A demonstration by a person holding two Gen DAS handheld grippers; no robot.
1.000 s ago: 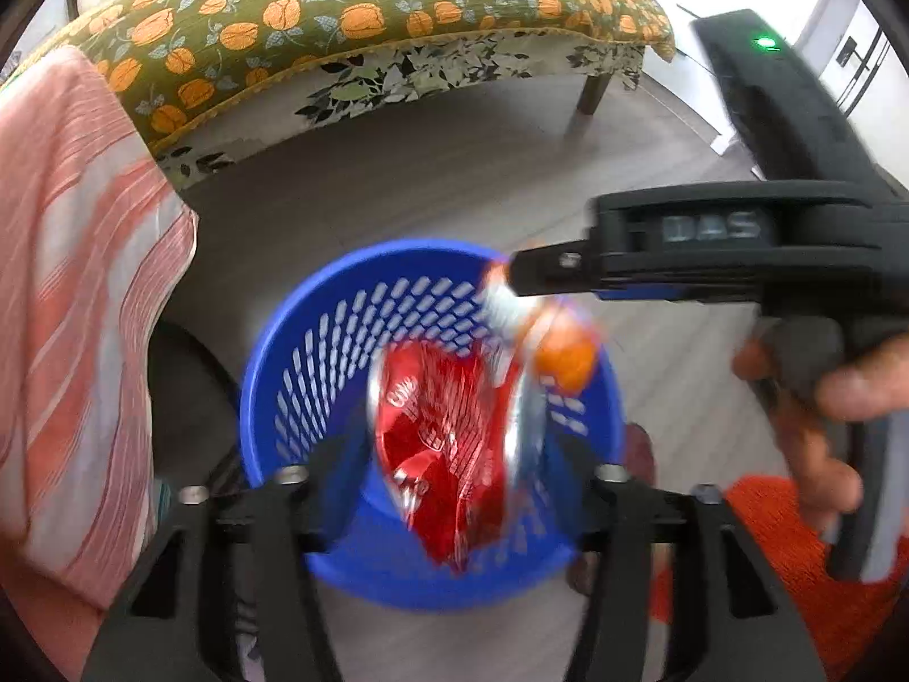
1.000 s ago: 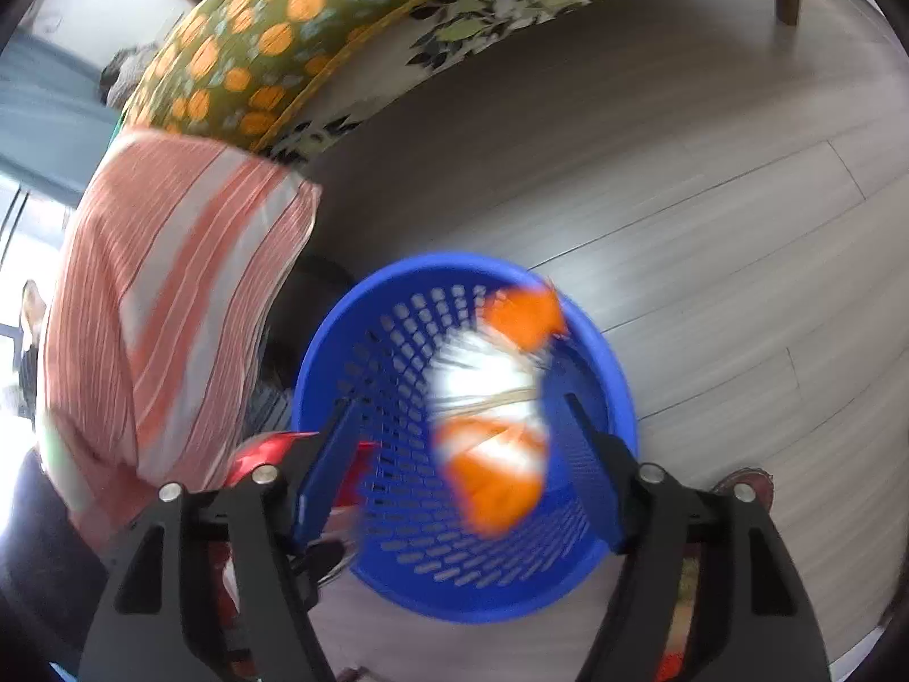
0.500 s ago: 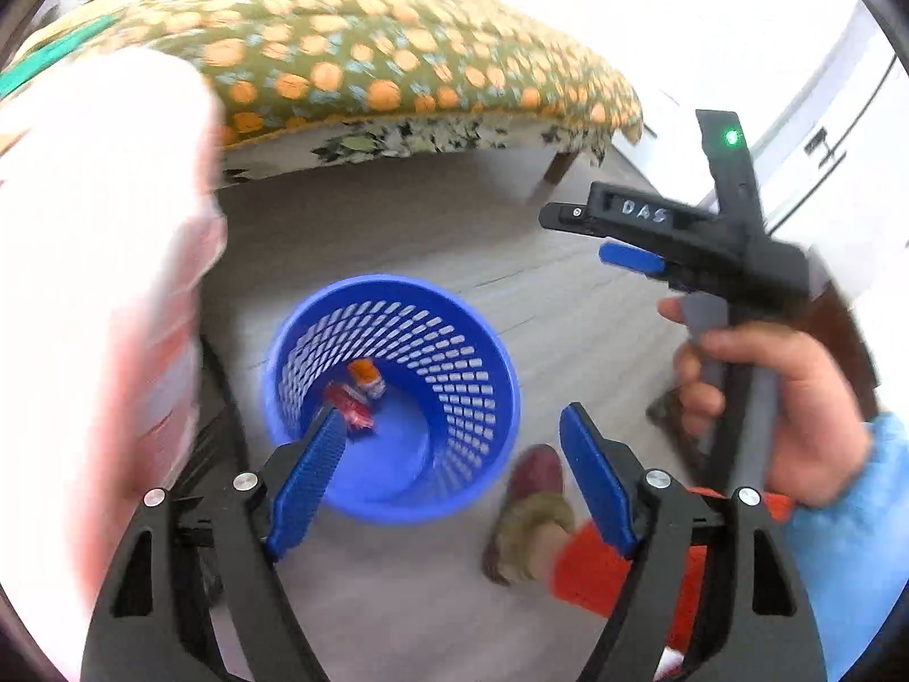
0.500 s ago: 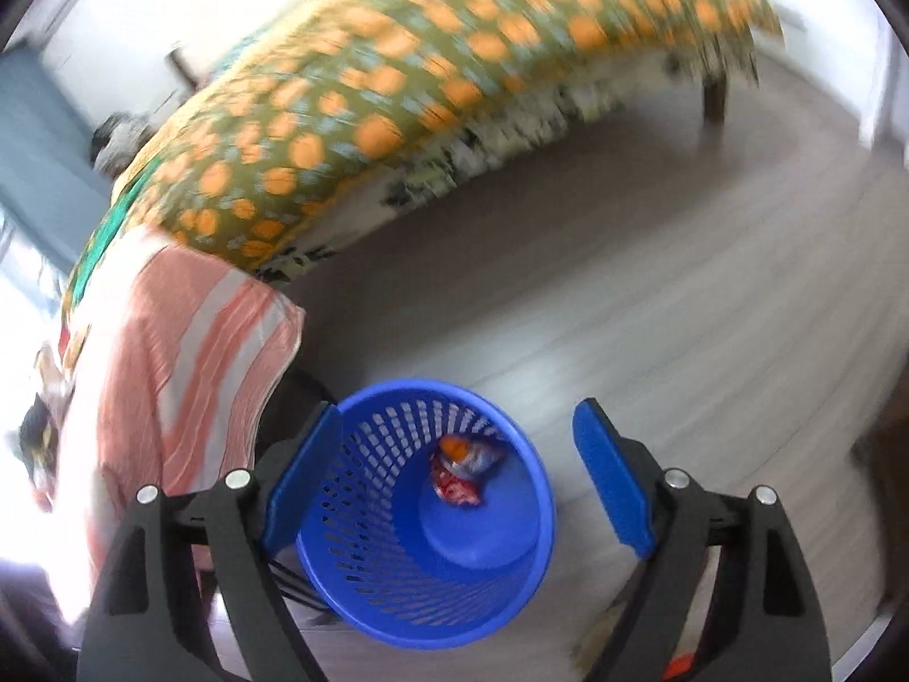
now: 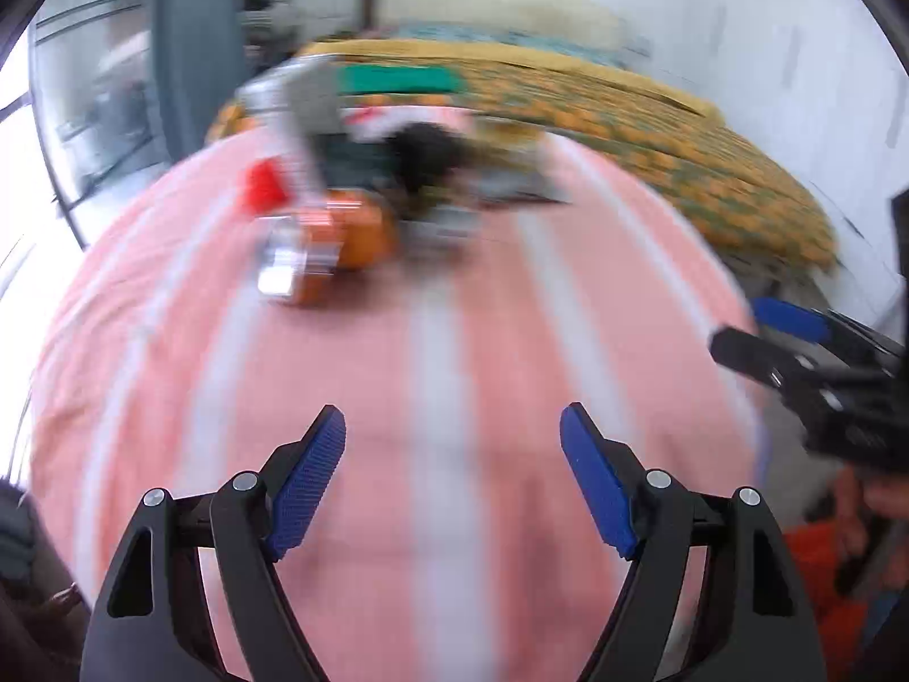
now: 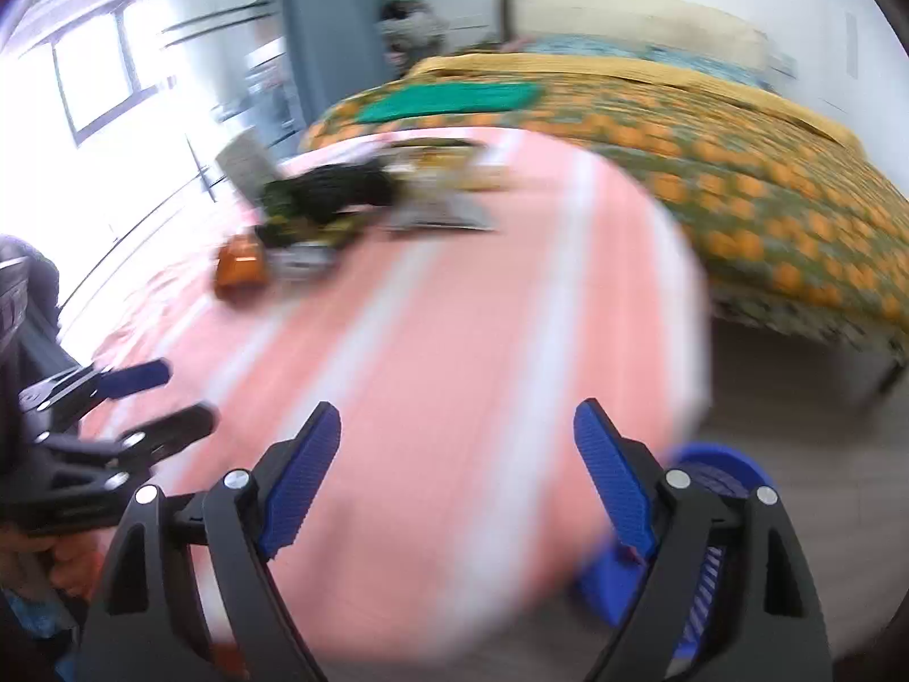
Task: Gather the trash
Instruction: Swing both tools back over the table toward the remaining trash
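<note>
Over the round table with the pink striped cloth (image 5: pixel 454 352), the left gripper (image 5: pixel 453 477) has its jaws wide apart and empty; far on the left lie blurry orange trash (image 5: pixel 341 244) and red trash (image 5: pixel 264 187); the right gripper (image 6: pixel 457 477) is empty, jaws apart; the blue basket (image 6: pixel 718 472) stands on the floor, near right.

I was working in a home bedroom: a bed (image 6: pixel 710 131) under an orange-patterned cover, a round table (image 6: pixel 454 369) in striped pink cloth, a curtained window (image 6: pixel 96 68), wood-look floor (image 6: pixel 795 398)
</note>
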